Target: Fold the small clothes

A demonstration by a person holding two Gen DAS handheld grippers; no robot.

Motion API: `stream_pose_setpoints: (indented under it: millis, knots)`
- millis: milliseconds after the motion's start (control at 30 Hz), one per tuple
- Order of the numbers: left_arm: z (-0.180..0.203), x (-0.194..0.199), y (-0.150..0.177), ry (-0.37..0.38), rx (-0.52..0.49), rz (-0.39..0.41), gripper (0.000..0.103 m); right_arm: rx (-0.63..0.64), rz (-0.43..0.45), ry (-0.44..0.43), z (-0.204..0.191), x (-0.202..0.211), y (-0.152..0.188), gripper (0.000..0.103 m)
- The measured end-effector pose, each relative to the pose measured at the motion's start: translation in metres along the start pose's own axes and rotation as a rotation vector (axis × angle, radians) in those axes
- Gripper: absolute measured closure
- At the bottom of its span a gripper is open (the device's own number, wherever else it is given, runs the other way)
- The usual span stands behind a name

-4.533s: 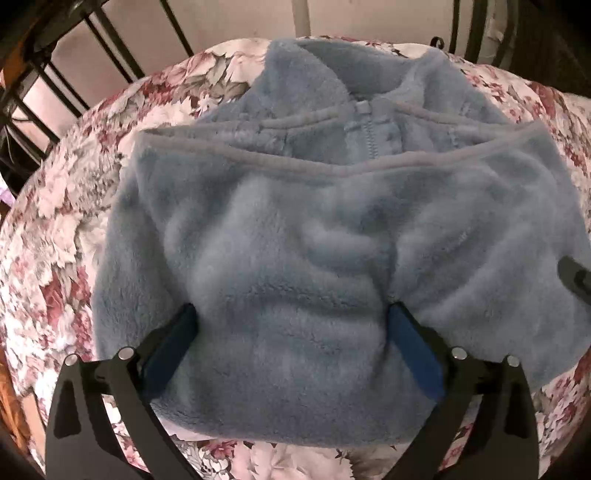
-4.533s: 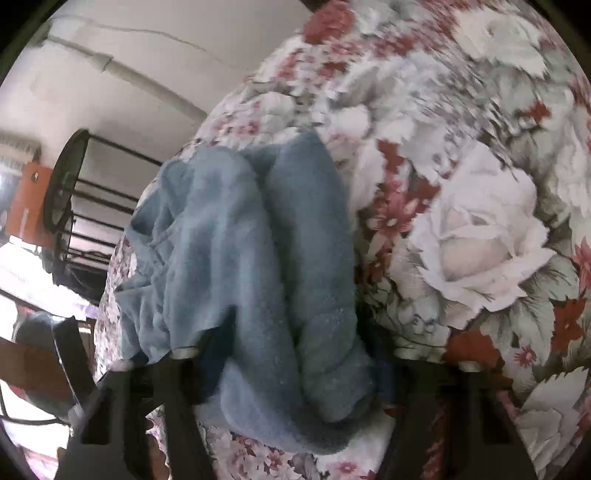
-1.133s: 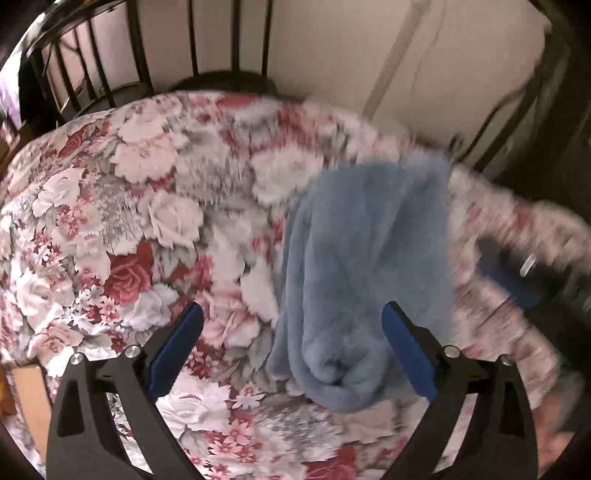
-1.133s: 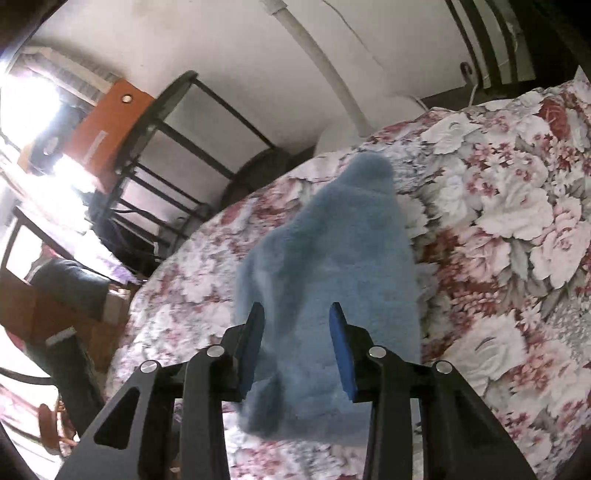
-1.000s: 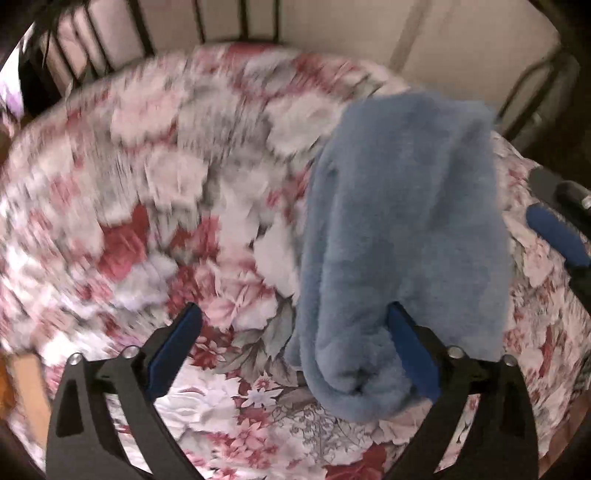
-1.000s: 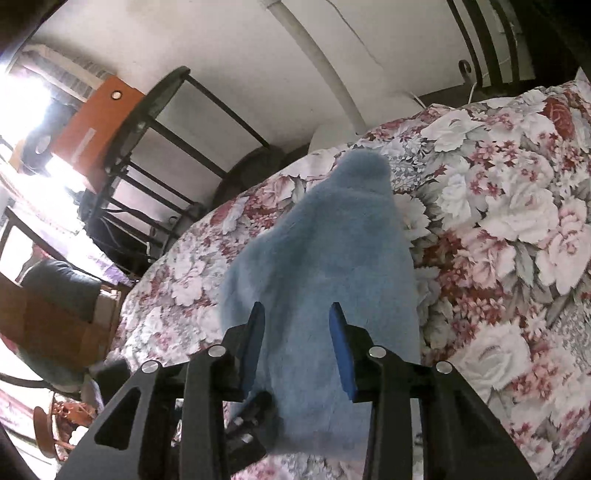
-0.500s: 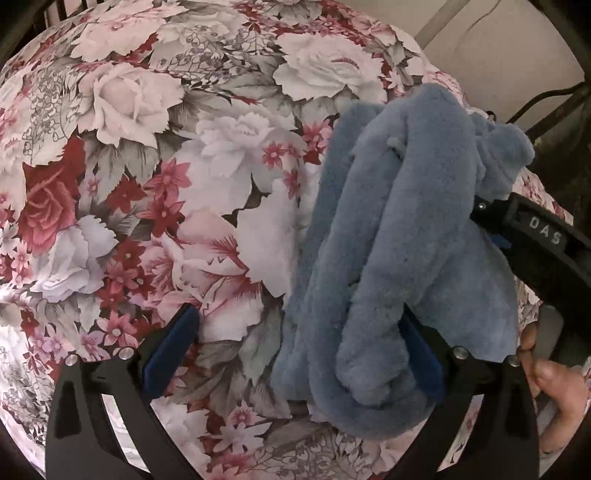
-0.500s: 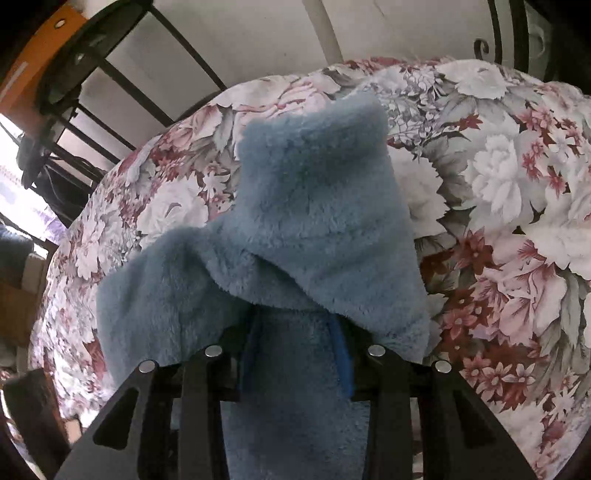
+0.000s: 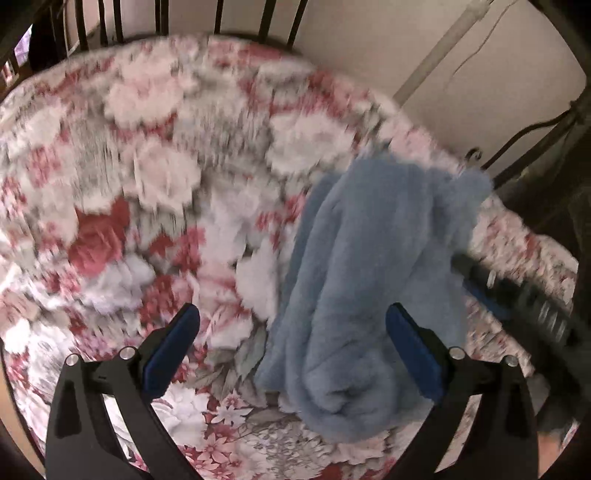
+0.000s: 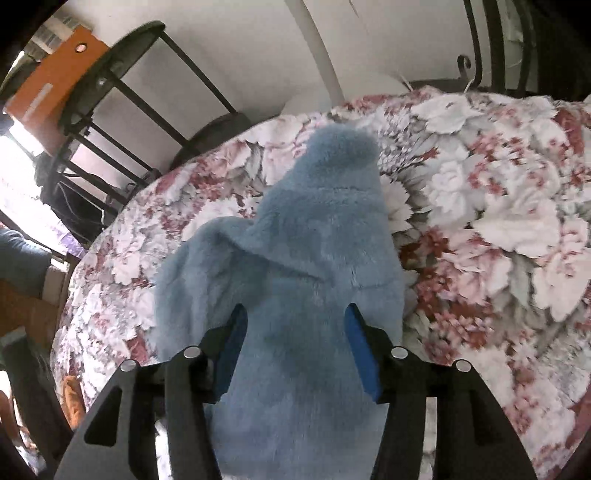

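Observation:
A light blue fleece garment (image 9: 369, 258) lies folded into a long narrow bundle on the floral bedspread (image 9: 155, 177), right of centre in the blurred left wrist view. My left gripper (image 9: 291, 328) hangs open and wide above its near end, with the right-hand finger (image 9: 410, 343) over the bundle's edge and not pressing it. In the right wrist view the fleece (image 10: 317, 251) stretches away from me, one flap folded across it. My right gripper (image 10: 295, 339) is over the near part with its jaws opening, the blue pads standing apart with the cloth beneath them.
Black metal bed rails (image 9: 221, 18) and a pale wall with a white pipe (image 9: 436, 55) border the bed. A black rack (image 10: 122, 81) with an orange box (image 10: 48, 77) stands at the far left. The right tool's dark body (image 9: 524, 295) lies beside the fleece.
The right jaws, half a second ago closed on the fleece, have spread and let it go. The left gripper has drawn up and back from the bundle, so more of the bed shows.

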State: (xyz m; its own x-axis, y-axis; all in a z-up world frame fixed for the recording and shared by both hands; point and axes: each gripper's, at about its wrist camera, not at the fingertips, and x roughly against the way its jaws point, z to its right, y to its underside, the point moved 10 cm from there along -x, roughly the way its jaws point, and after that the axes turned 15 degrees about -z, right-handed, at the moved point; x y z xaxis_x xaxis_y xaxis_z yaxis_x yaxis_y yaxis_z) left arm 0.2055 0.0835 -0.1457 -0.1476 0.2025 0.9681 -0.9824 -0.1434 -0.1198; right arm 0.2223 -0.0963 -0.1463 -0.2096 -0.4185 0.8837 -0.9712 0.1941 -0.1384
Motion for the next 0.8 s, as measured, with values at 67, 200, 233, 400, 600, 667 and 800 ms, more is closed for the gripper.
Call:
stream_pose_setpoints:
  millis: [67, 200, 233, 400, 600, 667, 800]
  knots:
    - [-0.001, 0.013, -0.011, 0.0, 0.016, 0.041, 0.005, -0.003, 0.009, -0.005, 0.001, 0.012, 0.007, 0.048]
    - [-0.009, 0.012, -0.03, -0.006, 0.069, 0.051, 0.005, 0.044, 0.022, 0.018, -0.001, 0.039, 0.03, 0.048]
    - [-0.009, 0.011, -0.032, -0.014, 0.075, 0.049, 0.005, 0.068, 0.026, 0.031, -0.004, 0.043, 0.036, 0.048]
    - [-0.012, -0.026, -0.039, -0.1, 0.054, 0.008, 0.004, 0.222, 0.0, 0.129, -0.015, 0.04, 0.065, 0.048]
    - [-0.026, -0.069, -0.037, -0.236, 0.006, -0.03, 0.004, 0.107, -0.316, 0.143, 0.046, -0.064, 0.098, 0.017]
    - [-0.028, -0.073, -0.038, -0.244, -0.004, -0.018, 0.004, 0.051, -0.341, 0.08, 0.052, -0.072, 0.095, 0.015]
    - [-0.028, -0.076, -0.042, -0.221, 0.012, -0.021, 0.004, 0.087, -0.329, 0.118, 0.049, -0.071, 0.091, 0.014]
